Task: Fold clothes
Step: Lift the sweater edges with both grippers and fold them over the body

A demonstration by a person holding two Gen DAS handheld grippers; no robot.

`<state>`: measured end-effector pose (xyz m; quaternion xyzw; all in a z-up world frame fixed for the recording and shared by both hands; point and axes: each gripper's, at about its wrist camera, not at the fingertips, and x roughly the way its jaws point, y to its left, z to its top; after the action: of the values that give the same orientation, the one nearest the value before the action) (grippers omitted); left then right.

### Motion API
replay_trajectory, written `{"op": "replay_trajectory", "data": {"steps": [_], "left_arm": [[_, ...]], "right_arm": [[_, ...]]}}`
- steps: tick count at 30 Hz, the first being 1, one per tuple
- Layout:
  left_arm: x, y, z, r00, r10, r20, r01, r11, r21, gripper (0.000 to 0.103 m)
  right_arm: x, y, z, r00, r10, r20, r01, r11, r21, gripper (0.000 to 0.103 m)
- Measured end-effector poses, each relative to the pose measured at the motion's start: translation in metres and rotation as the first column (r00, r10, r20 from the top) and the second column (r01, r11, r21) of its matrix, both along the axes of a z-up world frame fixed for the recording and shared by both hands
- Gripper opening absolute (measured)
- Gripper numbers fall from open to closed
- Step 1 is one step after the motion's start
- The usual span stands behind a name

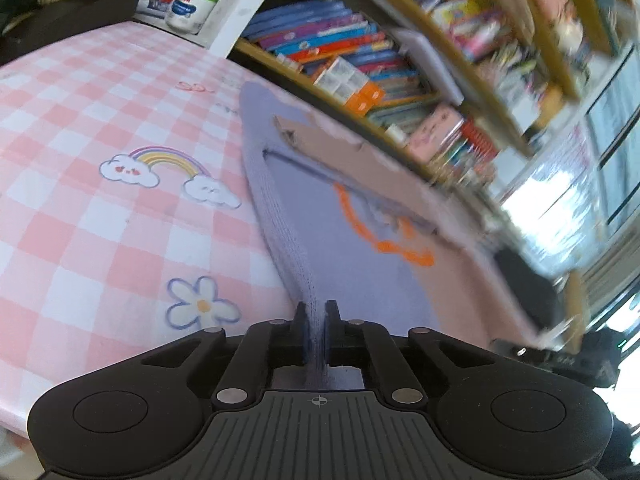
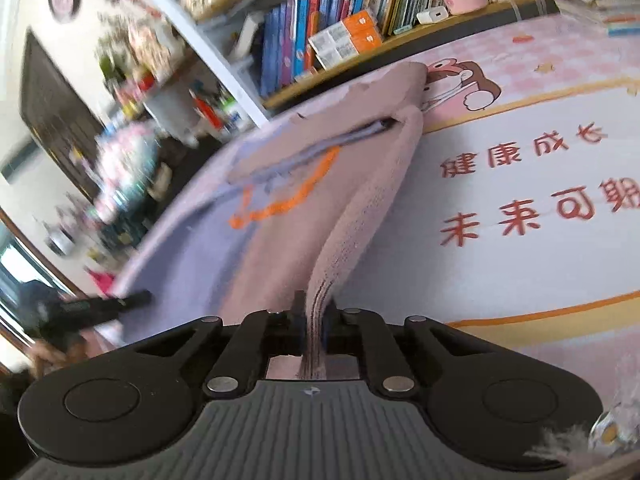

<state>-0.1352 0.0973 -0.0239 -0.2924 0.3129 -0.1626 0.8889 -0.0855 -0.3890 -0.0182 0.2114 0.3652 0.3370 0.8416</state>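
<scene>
A: Left gripper (image 1: 316, 316) pinched tight on the ribbed lilac edge of the sweater (image 1: 352, 240). Why?

B: Likely to hold that side taut. Right gripper (image 2: 314, 312) is clamped on the pink edge. The sweater hangs stretched between them, its far end on the printed tablecloth (image 1: 100, 120), probably for a straight fold.

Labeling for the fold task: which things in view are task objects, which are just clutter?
Job:
- lilac-and-pink garment, lifted edge pinched at both sides
- left gripper, shut on it
- right gripper, shut on it

Clutter:
- pink checked tablecloth
- books on shelf
- white jar
- orange boxes
</scene>
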Motion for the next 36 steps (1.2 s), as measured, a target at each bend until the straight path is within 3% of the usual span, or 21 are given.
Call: {"op": "replay_trajectory", "data": {"steps": [4, 7, 14, 18, 23, 25, 31, 36], "left_arm": [[-0.004, 0.008, 0.005, 0.999, -0.016, 0.044, 0.021, 0.99, -0.136, 0.005], [-0.011, 0.013, 0.005, 0.997, -0.028, 0.073, 0.046, 0.966, -0.256, 0.005], [-0.015, 0.023, 0.013, 0.973, 0.028, 0.228, 0.102, 0.839, -0.535, 0.005], [-0.001, 0.026, 0.004, 0.974, 0.07, 0.214, 0.081, 0.777, -0.624, 0.005], [0.028, 0.032, 0.01, 0.972, 0.104, 0.212, 0.063, 0.75, -0.658, 0.005], [0.043, 0.033, 0.016, 0.967, 0.116, 0.225, 0.065, 0.744, -0.665, 0.005], [0.086, 0.036, 0.025, 0.965, 0.136, 0.223, 0.04, 0.766, -0.642, 0.005], [0.111, 0.036, 0.024, 0.97, 0.15, 0.193, -0.019, 0.832, -0.554, 0.006]], "right_arm": [[-0.002, -0.014, 0.014, 1.0, 0.016, 0.022, -0.019, 0.987, 0.157, 0.006], [-0.007, -0.02, 0.025, 0.999, 0.029, 0.046, -0.039, 0.971, 0.234, 0.006], [-0.004, -0.038, 0.044, 0.994, 0.004, 0.105, -0.056, 0.866, 0.497, 0.006], [0.01, -0.045, 0.038, 0.996, -0.04, 0.074, -0.009, 0.827, 0.562, 0.006], [0.036, -0.045, 0.038, 0.996, -0.071, 0.053, 0.023, 0.787, 0.617, 0.006], [0.05, -0.043, 0.042, 0.994, -0.09, 0.058, 0.033, 0.777, 0.629, 0.006], [0.099, -0.035, 0.044, 0.992, -0.125, 0.024, 0.08, 0.763, 0.641, 0.006], [0.135, -0.025, 0.038, 0.992, -0.128, -0.007, 0.106, 0.784, 0.611, 0.007]]}}
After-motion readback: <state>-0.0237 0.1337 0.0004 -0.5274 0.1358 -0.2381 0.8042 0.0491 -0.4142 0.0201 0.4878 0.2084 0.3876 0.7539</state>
